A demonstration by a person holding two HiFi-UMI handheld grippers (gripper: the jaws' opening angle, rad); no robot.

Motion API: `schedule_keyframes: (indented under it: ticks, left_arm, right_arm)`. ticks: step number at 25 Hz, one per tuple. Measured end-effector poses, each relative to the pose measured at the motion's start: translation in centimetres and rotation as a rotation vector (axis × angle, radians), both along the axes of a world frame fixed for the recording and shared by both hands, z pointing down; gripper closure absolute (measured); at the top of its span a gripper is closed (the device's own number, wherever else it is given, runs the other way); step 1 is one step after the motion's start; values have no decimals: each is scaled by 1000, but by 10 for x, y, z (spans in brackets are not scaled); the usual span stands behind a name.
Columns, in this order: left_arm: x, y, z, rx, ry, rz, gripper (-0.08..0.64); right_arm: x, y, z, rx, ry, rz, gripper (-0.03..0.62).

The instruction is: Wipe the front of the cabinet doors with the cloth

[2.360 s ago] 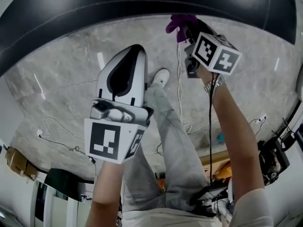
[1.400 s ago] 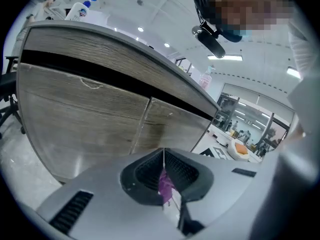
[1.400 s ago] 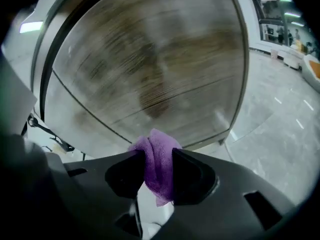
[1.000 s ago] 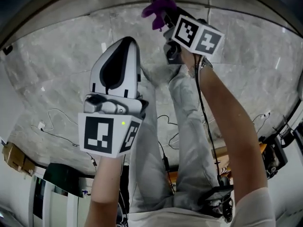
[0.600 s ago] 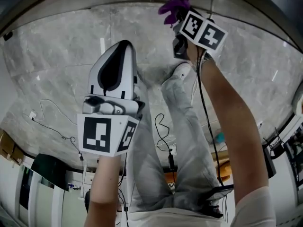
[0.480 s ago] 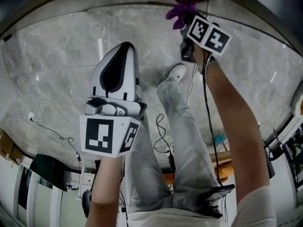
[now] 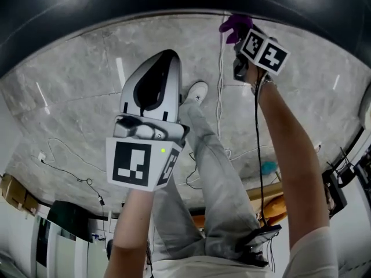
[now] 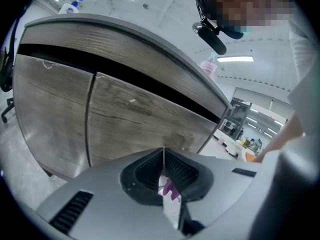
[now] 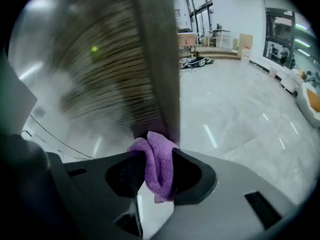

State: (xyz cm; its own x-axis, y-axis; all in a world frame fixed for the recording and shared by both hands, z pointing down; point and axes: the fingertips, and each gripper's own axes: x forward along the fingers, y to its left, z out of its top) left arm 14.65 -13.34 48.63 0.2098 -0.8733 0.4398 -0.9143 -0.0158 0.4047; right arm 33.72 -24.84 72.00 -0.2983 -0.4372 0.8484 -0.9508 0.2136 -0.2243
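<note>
Pale marble floor (image 7: 69, 97) spreads below the grey wood-grain cabinet doors (image 8: 130, 116). The right gripper (image 9: 155, 170) is clamped on the purple cloth (image 9: 159, 154), bunched so its fold sits against the door front low down — a wiping hold, I judge — while the left gripper (image 8: 163, 154), jaws closed on nothing, hangs clear.

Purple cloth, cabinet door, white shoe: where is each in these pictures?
purple cloth (image 9: 157, 166), right gripper view, fold between the jaws
cabinet door (image 8: 135, 119), left gripper view, wood-grain front
white shoe (image 7: 197, 90), head view, toe

Bright ceiling light, fisheye-bent edges, motion-blurred cabinet door (image 9: 100, 59)
</note>
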Motion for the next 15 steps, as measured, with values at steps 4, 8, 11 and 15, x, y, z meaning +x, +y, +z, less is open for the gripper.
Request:
schedule_keyframes:
  ticks: [4, 8, 11, 15]
  left_arm:
    - [29, -8, -3, -7, 4, 45, 543]
    - [46, -5, -3, -10, 13, 97, 543]
    - [46, 1, -1, -9, 22, 138, 543]
    - [28, 17, 3, -19, 27, 184, 543]
  right_arm:
    - [50, -11, -12, 28, 14, 102, 457]
    - [94, -3, -19, 47, 24, 220, 457]
    - [104, 20, -16, 38, 51, 216, 457]
    - [87, 64, -5, 9, 71, 211, 457]
